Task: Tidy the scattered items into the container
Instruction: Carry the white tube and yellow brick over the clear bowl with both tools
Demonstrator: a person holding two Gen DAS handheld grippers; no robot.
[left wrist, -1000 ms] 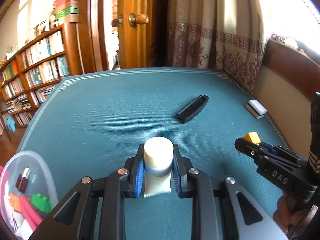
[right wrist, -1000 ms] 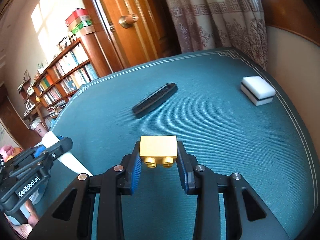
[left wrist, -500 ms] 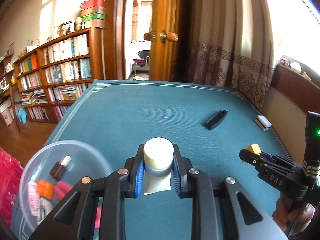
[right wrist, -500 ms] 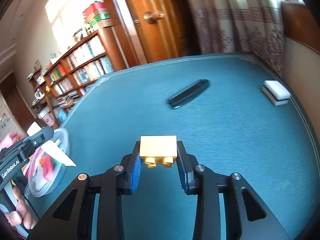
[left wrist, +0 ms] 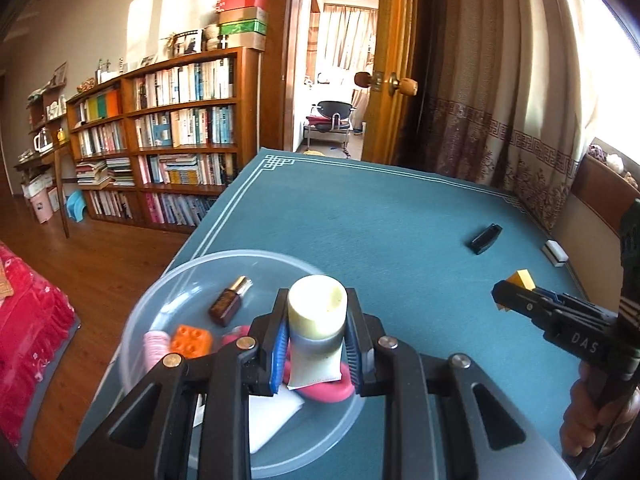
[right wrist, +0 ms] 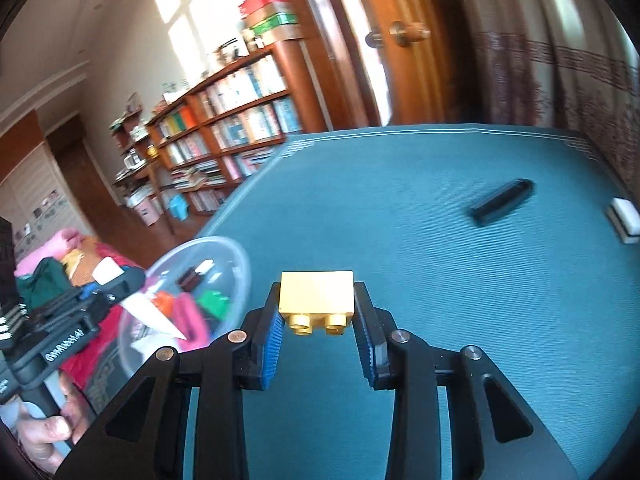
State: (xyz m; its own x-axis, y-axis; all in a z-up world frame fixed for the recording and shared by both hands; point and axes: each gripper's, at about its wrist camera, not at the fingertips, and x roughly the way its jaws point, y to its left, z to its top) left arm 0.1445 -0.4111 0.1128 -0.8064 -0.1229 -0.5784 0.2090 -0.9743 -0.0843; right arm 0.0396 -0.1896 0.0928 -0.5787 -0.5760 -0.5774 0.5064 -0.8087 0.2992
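My left gripper (left wrist: 317, 332) is shut on a cream tube (left wrist: 318, 328), held over the clear plastic bowl (left wrist: 168, 292) at the table's left corner. In the bowl lie a brown bottle (left wrist: 231, 301), an orange brick (left wrist: 191, 340), pink pieces and a white piece. My right gripper (right wrist: 318, 320) is shut on a yellow brick (right wrist: 317, 296), above the teal table and right of the bowl (right wrist: 236, 264). A black comb (right wrist: 502, 201) and a white-and-black sponge (right wrist: 624, 220) lie far right on the table.
The teal table (left wrist: 380, 216) ends at its left edge beside the bowl, with wood floor and bookshelves (left wrist: 160, 140) beyond. A red cloth (left wrist: 28, 320) is at lower left. Curtains and an open door (left wrist: 400, 60) stand behind. A hand (right wrist: 44, 432) grips the left tool.
Both grippers have swung left toward the bowl. The left one, with the tube, has come over the bowl. The right one, with the yellow brick, has drawn closer to it.
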